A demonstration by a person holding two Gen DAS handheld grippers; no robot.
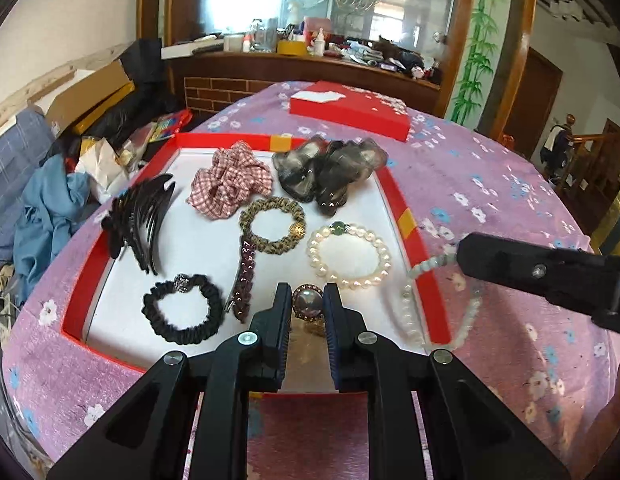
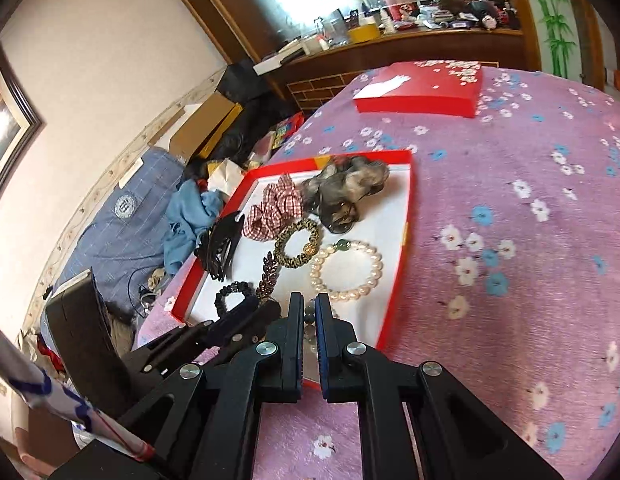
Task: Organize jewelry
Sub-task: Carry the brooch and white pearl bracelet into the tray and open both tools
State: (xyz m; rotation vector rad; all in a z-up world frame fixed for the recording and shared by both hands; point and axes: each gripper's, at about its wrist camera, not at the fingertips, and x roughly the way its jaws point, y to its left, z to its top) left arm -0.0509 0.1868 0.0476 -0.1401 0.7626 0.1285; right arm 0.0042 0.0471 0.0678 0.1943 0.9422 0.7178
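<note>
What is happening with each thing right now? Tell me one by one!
left gripper: shut on the round brooch.
right gripper: shut on the pale bead strand, which hangs over the tray's edge.
red tray: open, lying flat.
red lid: off, lying apart on the cloth.
pearl bracelet: flat in the tray.
black scrunchie: flat in the tray.

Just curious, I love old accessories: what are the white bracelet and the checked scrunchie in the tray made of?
The white bracelet looks like pearl or imitation pearl: round, glossy cream beads and one green bead. The checked scrunchie looks like matte woven cloth, gathered into soft folds.
</note>
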